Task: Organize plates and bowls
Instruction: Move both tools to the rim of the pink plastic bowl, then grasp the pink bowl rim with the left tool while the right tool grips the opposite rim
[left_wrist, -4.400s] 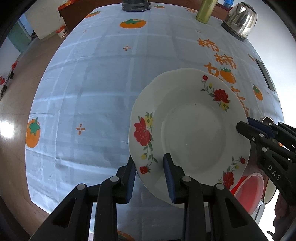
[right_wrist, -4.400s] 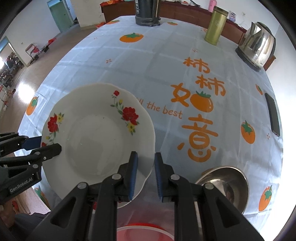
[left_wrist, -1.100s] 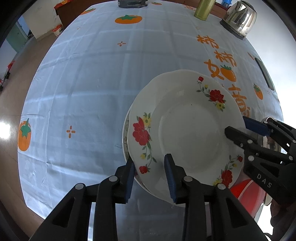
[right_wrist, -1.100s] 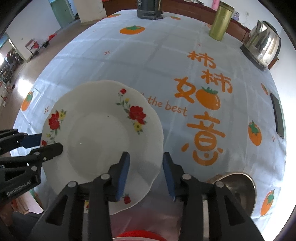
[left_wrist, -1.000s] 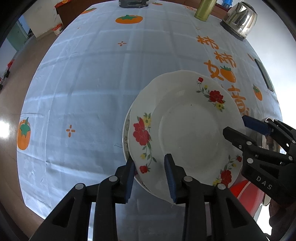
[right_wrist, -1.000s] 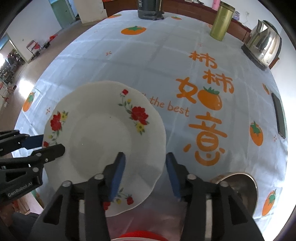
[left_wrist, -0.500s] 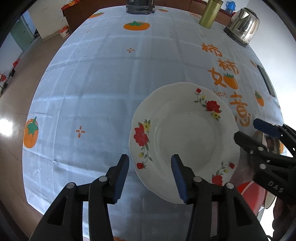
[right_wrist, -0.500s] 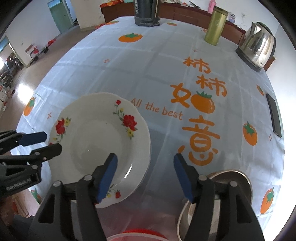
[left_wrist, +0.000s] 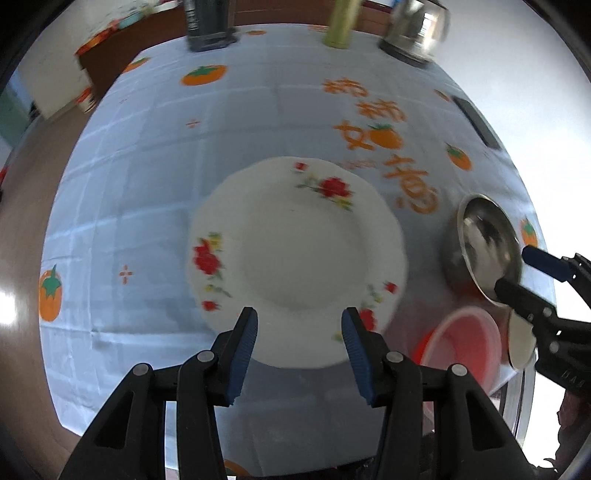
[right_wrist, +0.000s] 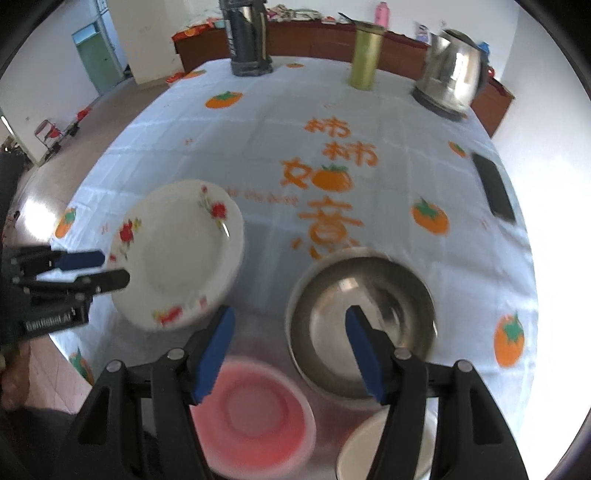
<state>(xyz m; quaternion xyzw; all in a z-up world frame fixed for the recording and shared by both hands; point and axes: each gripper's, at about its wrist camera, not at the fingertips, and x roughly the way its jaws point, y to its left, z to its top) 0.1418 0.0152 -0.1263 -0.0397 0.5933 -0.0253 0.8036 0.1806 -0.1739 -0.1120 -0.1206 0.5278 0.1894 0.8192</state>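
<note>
Left hand-held gripper (left_wrist: 299, 332): jaws apart, blue pads clear of everything, poised above the near rim of the floral plate (left_wrist: 295, 258). Nothing between the pads.

Right hand-held gripper (right_wrist: 290, 349): jaws apart, nothing clamped. It hangs over the gap between the floral plate and the steel bowl (right_wrist: 362, 325); its right finger overlaps the bowl in view, contact not evident.

Floral plate lies flat on the tabletop (left_wrist: 147, 184), on the persimmon-print tablecloth (right_wrist: 295, 129), near the front edge. The right wrist view shows a second rim under it (right_wrist: 231, 273), so probably a stack of two plates; motion blur makes this uncertain.

Steel bowl sits upright to the right of the plate, apart from it. A pink plastic bowl (right_wrist: 255, 410) stands nearer the front edge, between plate and steel bowl. A white bowl (right_wrist: 364, 443) shows just right of the pink one, partly hidden by the gripper finger.

Far side of tabletop: dark flask (right_wrist: 247, 37), green-gold canister (right_wrist: 365, 55), steel kettle (right_wrist: 450, 74). A black phone (right_wrist: 493, 186) lies at the right edge.
</note>
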